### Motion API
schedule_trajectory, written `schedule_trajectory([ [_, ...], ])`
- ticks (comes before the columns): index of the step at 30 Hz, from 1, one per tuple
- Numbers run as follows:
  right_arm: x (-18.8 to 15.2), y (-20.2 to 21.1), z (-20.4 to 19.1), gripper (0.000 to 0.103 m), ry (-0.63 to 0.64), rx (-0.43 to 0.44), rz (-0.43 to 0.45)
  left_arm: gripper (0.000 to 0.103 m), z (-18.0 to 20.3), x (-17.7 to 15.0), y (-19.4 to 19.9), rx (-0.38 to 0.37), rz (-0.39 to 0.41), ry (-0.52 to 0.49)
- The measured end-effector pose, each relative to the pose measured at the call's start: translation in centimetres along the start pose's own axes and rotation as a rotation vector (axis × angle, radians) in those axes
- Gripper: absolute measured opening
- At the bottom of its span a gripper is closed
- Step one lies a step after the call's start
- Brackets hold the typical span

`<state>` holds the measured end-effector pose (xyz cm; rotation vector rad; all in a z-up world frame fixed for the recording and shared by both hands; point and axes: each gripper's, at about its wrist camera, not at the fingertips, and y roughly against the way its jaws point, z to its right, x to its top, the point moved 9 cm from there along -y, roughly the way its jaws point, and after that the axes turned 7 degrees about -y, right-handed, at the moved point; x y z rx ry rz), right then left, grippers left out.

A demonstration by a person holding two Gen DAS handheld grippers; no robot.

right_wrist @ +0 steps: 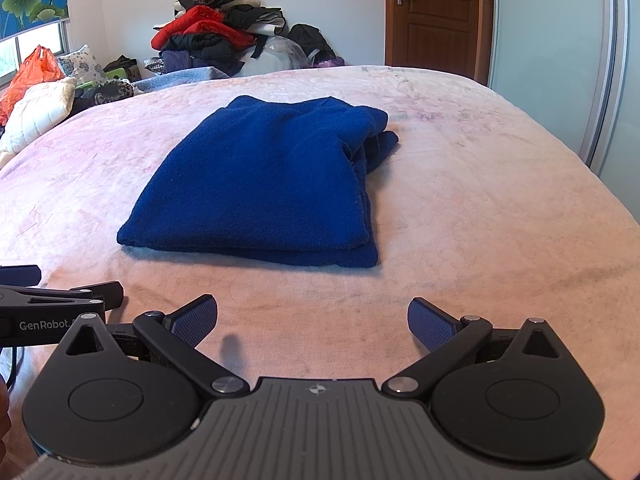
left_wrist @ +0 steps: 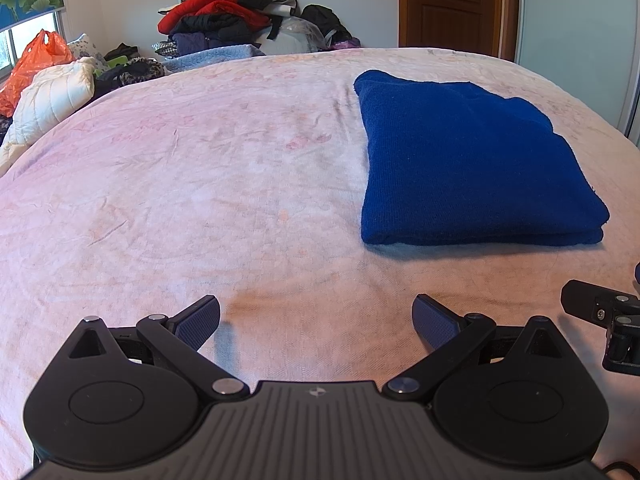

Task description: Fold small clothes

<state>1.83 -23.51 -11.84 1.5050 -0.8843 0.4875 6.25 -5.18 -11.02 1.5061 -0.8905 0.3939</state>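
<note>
A dark blue knitted garment (left_wrist: 472,160) lies folded into a thick rectangle on the pink bedspread (left_wrist: 200,184). In the right wrist view the same blue garment (right_wrist: 264,184) sits ahead and slightly left, its folded layers showing along the near edge and right side. My left gripper (left_wrist: 316,320) stands open, low over the bed, to the near left of the garment, with nothing between its blue pads. My right gripper (right_wrist: 313,320) is also open and holds nothing, a short way in front of the garment's near edge. Each gripper shows at the other view's edge.
A heap of red, black and dark clothes (left_wrist: 228,12) is piled beyond the bed's far edge. An orange plastic bag (left_wrist: 32,64) and a white quilted item (left_wrist: 52,96) lie at far left. A wooden door (left_wrist: 448,4) stands behind, with a sliding panel (right_wrist: 560,52) at right.
</note>
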Motion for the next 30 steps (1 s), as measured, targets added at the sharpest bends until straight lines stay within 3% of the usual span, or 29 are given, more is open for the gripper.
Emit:
schedule_trajectory([
  [22, -0.01, -0.01, -0.04, 0.102, -0.001, 0.003, -0.002, 0.103, 0.21, 0.18, 0.26, 0.016, 0.011, -0.016],
  [30, 0.04, -0.08, -0.04, 0.102, -0.001, 0.005, -0.002, 0.103, 0.55, 0.72, 0.89, 0.047, 0.075, -0.065],
])
